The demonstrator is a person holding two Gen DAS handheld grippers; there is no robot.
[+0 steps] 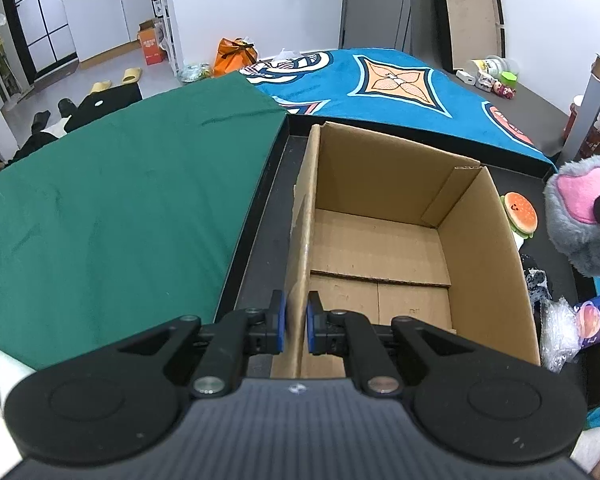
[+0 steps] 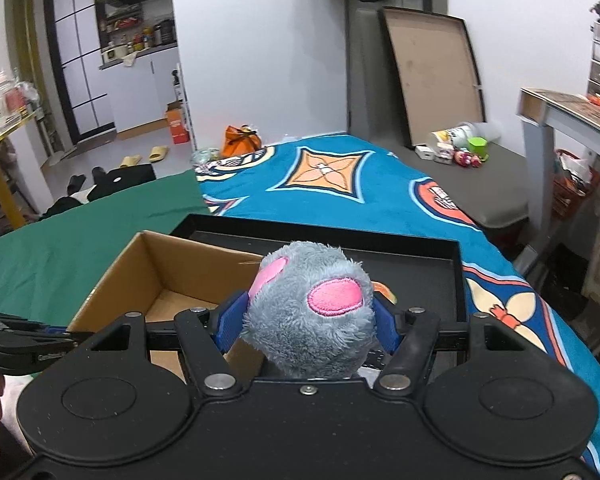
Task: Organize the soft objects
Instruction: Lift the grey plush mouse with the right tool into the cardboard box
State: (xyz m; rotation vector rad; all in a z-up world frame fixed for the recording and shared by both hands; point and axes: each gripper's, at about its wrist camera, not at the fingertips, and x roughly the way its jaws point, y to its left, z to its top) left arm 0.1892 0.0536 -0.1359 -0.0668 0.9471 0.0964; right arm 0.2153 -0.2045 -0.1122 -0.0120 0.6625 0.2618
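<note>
An open, empty cardboard box (image 1: pixel 379 240) stands in a black tray (image 1: pixel 268 200) on the bed. My left gripper (image 1: pixel 296 324) is shut on the box's left wall near its front corner. My right gripper (image 2: pixel 305 314) is shut on a grey plush toy with pink ears (image 2: pixel 307 308) and holds it above the tray, to the right of the box (image 2: pixel 156 272). The plush also shows at the right edge of the left wrist view (image 1: pixel 583 216). A plush hamburger (image 1: pixel 519 212) lies in the tray right of the box.
A green cloth (image 1: pixel 120 200) and a blue patterned blanket (image 1: pixel 379 84) cover the bed. Plastic-wrapped packets (image 1: pixel 579 324) lie at the right of the box. Small items (image 2: pixel 459 148) sit on a grey bench beyond the bed. A shelf unit (image 2: pixel 559 120) stands at the right.
</note>
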